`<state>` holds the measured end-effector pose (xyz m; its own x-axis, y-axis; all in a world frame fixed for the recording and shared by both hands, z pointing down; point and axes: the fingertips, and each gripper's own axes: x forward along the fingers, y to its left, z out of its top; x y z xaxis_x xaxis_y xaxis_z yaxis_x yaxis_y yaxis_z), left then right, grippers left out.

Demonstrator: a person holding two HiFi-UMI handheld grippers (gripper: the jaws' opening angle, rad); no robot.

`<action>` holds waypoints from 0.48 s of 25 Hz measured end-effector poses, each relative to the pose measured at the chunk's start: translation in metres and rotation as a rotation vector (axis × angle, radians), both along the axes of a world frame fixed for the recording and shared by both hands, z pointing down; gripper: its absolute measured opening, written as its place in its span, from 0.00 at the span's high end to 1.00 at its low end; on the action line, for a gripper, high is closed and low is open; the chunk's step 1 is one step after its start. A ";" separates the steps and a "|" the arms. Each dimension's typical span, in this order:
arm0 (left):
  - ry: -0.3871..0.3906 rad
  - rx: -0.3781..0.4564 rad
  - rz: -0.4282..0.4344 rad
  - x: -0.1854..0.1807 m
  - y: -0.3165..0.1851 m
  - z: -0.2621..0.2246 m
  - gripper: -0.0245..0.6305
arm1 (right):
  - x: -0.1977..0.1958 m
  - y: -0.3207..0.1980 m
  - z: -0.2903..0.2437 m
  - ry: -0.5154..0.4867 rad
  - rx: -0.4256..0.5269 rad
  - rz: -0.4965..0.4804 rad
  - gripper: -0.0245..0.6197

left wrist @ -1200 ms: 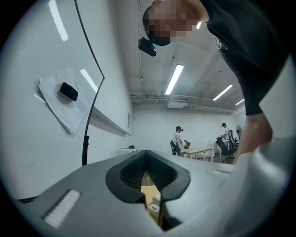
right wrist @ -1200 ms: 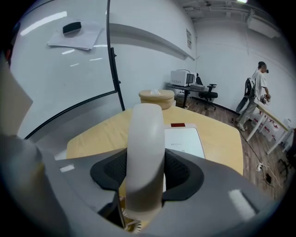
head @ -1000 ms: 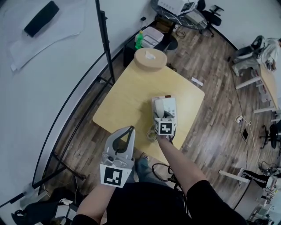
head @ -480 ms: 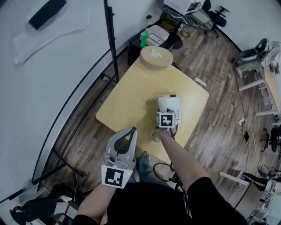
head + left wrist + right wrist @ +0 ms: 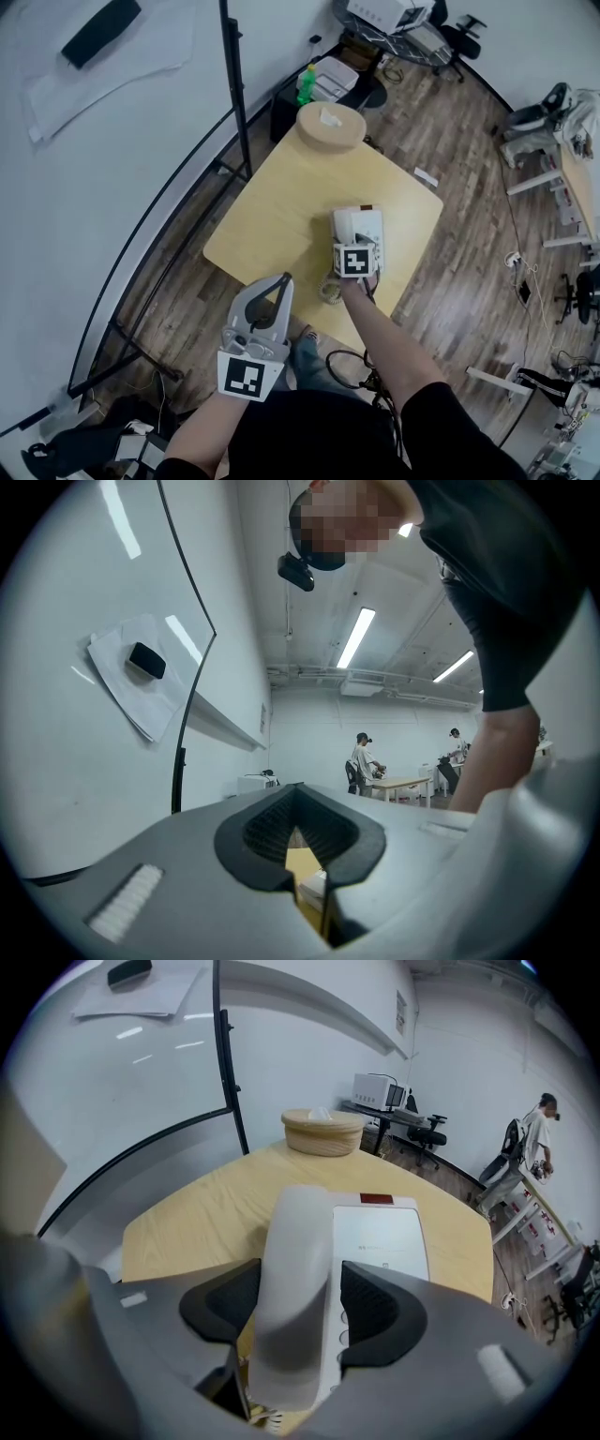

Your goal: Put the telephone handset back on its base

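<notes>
A white telephone base (image 5: 367, 225) sits on the light wooden table (image 5: 281, 216) near its right edge. The white handset (image 5: 295, 1279) lies lengthwise on the left side of the base (image 5: 382, 1241). My right gripper (image 5: 300, 1271) straddles the handset's near end. Its jaws are opening, and a thin gap shows beside the right pad. In the head view the right gripper (image 5: 352, 244) hovers over the phone's near end. My left gripper (image 5: 281, 279) hangs off the table's near corner with its tips touching and nothing held; its own view shows the left gripper (image 5: 298, 787) closed.
A round wooden tissue box (image 5: 330, 124) stands at the table's far corner. The coiled cord (image 5: 328, 289) hangs at the near edge. A black stand pole (image 5: 234, 84) and a whiteboard rise on the left. A green bottle (image 5: 305, 82) stands on low furniture beyond.
My right gripper has edged slightly back toward me over the phone's near end. The handset stays lying on the base. My left gripper has not moved.
</notes>
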<state>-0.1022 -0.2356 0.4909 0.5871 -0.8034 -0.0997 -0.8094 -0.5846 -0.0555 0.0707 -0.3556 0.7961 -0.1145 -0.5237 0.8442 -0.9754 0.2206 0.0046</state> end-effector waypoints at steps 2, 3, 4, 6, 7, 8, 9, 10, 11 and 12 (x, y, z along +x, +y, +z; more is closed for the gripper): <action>0.003 -0.009 -0.006 -0.002 -0.003 0.001 0.96 | 0.002 0.004 -0.017 -0.002 0.035 -0.017 0.56; 0.003 -0.013 -0.008 -0.002 -0.004 0.000 0.96 | 0.002 0.008 -0.029 -0.007 0.058 -0.033 0.56; 0.001 -0.020 -0.008 -0.002 -0.005 0.000 0.96 | 0.003 0.011 -0.042 -0.015 0.081 -0.047 0.56; -0.005 -0.040 -0.007 -0.002 -0.007 -0.003 0.96 | 0.008 0.017 -0.073 -0.028 0.128 -0.059 0.57; -0.008 -0.044 -0.006 -0.002 -0.009 -0.006 0.96 | 0.012 0.019 -0.089 -0.035 0.154 -0.062 0.57; -0.011 -0.044 -0.004 -0.001 -0.010 -0.010 0.96 | 0.016 0.022 -0.105 -0.044 0.180 -0.069 0.57; -0.013 -0.043 -0.002 0.000 -0.011 -0.014 0.96 | 0.019 0.025 -0.120 -0.053 0.206 -0.079 0.57; -0.014 -0.042 0.001 0.002 -0.011 -0.019 0.96 | 0.023 0.028 -0.136 -0.062 0.231 -0.092 0.57; -0.012 -0.045 0.001 0.004 -0.012 -0.023 0.96 | 0.025 0.031 -0.153 -0.071 0.258 -0.106 0.57; -0.009 -0.047 0.001 0.006 -0.013 -0.027 0.96 | 0.027 0.035 -0.170 -0.080 0.288 -0.124 0.57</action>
